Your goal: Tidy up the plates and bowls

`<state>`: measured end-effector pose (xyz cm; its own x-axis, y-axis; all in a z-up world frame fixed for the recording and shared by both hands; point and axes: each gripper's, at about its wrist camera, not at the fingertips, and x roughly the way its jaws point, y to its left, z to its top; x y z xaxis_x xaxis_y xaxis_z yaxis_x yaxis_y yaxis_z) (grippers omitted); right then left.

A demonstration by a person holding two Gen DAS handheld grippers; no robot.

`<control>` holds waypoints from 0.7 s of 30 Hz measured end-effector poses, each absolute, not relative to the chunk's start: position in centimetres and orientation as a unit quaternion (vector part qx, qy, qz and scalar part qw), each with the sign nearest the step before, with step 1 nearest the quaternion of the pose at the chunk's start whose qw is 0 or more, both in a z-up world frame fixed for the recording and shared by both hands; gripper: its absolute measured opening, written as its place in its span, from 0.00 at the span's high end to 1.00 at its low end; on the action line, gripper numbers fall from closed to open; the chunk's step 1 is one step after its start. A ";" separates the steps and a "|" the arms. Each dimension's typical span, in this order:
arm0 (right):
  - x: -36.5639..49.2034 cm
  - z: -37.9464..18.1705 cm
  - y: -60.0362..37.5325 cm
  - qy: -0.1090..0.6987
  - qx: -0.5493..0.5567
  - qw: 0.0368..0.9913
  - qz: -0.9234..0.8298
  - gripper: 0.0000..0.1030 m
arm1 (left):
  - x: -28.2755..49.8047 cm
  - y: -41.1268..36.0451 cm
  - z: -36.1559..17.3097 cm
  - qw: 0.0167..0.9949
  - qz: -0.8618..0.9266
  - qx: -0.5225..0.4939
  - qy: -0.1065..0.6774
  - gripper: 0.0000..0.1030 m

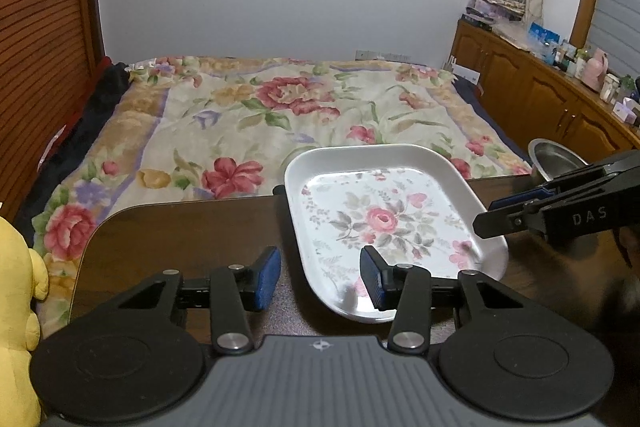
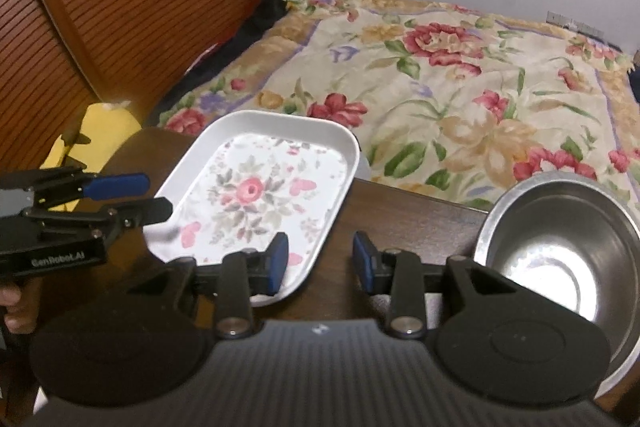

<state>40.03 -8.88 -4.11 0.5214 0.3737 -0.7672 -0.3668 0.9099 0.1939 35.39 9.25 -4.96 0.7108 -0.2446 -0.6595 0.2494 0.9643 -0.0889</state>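
Left wrist view: the floral plate [image 1: 384, 223] lies flat on the dark bench [image 1: 180, 231], its far end overhanging the edge toward the bed [image 1: 248, 107]. The left tongs [image 1: 320, 277] are parted and hold nothing, their right pad over the plate's near rim. The right tongs [image 1: 490, 217] reach in from 3 o'clock, empty, beside the plate's right rim. The steel bowl [image 1: 554, 159] stands at 2 o'clock.

Right wrist view: the plate [image 2: 256, 195] sits at 11 o'clock, the bowl [image 2: 560, 247] at 3 o'clock on the bench [image 2: 408, 219]. The right tongs [image 2: 320, 263] gape, empty, above bare wood, angled downward. The left tongs [image 2: 148, 195] enter from 9 o'clock, a hand [image 2: 16, 311] below.

The plate looks stiff, glossy and breakable (probably slippery); its raised rim is the likeliest hold.
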 end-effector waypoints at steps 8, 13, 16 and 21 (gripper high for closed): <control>41.0 -4.3 -8.4 0.455 0.004 0.864 0.213 0.77 | 36.1 9.4 -5.5 0.922 -0.130 0.002 0.365 0.68; 41.4 -4.6 -7.9 0.462 -0.008 0.861 0.213 0.79 | 36.3 9.6 -5.8 0.920 -0.130 0.002 0.370 0.80; 41.4 -4.7 -8.0 0.465 -0.011 0.859 0.215 0.80 | 36.3 9.7 -6.0 0.919 -0.132 -0.001 0.372 0.82; 41.5 -4.9 -7.6 0.472 -0.021 0.852 0.224 0.80 | 36.5 9.9 -6.1 0.919 -0.134 -0.009 0.371 0.81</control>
<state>41.50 -7.63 -4.86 0.4538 0.3625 -0.8140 -0.4014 0.8987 0.1764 36.46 9.90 -6.08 0.6890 -0.2525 -0.6794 0.2396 0.9640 -0.1154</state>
